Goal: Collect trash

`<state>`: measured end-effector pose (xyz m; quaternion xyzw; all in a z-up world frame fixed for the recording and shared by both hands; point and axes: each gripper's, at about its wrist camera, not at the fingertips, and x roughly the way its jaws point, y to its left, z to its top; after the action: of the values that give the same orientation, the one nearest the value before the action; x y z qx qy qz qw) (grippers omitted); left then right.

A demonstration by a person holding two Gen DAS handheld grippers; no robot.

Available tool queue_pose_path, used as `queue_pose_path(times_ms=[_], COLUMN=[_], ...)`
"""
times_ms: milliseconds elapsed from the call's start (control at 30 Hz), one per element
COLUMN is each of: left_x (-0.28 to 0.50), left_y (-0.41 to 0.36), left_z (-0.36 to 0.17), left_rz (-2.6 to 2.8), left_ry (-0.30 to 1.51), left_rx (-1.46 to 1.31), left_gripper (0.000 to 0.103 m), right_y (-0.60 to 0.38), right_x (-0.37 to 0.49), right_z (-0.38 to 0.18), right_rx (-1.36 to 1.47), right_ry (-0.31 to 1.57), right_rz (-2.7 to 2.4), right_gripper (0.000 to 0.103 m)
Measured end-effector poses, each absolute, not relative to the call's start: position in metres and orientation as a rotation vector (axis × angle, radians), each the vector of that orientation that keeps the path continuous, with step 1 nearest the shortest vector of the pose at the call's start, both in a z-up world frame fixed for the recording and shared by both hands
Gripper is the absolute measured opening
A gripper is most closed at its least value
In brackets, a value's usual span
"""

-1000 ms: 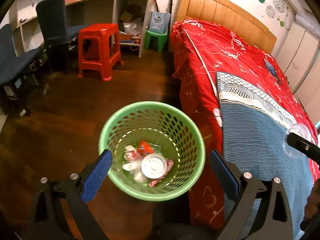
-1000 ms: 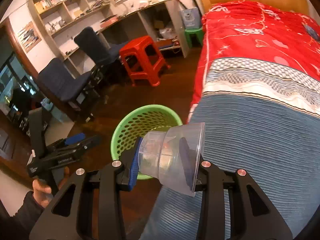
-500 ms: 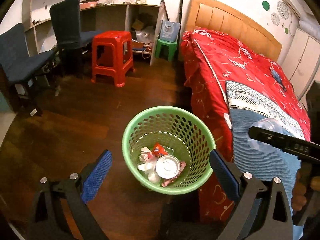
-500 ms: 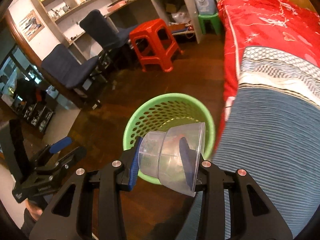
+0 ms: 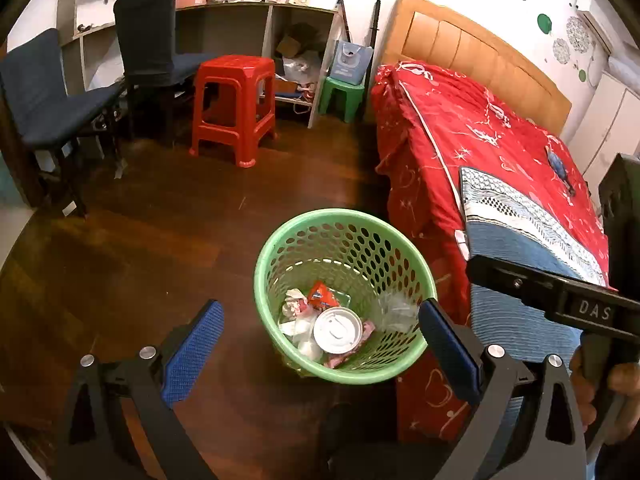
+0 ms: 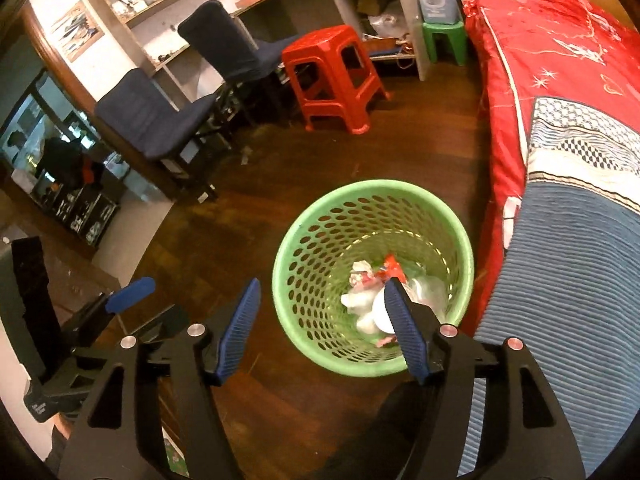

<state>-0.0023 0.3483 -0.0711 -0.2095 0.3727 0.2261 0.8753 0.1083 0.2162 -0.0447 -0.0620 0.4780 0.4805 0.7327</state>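
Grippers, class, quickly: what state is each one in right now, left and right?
Left gripper: open, holding nothing, beside the green basket.
Right gripper: open, holding nothing, above the basket's rim.

A bed with a red patterned cover (image 5: 472, 136) and a blue-and-white striped blanket (image 6: 576, 264) fills the right side, backed by a wooden headboard (image 5: 472, 48). On the dark wooden floor (image 5: 140, 248) stand a red plastic stool (image 5: 234, 104), a small green plastic stool (image 5: 344, 96) and two dark blue upholstered chairs (image 6: 160, 120) — all near the white shelving desk (image 5: 248, 20).
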Motion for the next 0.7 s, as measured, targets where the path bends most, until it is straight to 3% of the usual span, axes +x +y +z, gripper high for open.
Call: queue_pose_path(times_ms=[300,700], left_x=[-0.001,-0.010], left_y=[0.341,0.318], left_z=[-0.067,-0.046], left_rz=[0.460,0.457], left_ry=[0.772,0.752], left_rx=[-0.424,-0.412], left_gripper=[0.095,0.095], right_y=[0.190,0.143], right_x=[0.110,0.088], right_z=[-0.030,-0.012], right_rx=[-0.112,-0.190], right_ry=[1.025,0.908], right_rz=[1.036,0.945], right_gripper=[0.065,0.077])
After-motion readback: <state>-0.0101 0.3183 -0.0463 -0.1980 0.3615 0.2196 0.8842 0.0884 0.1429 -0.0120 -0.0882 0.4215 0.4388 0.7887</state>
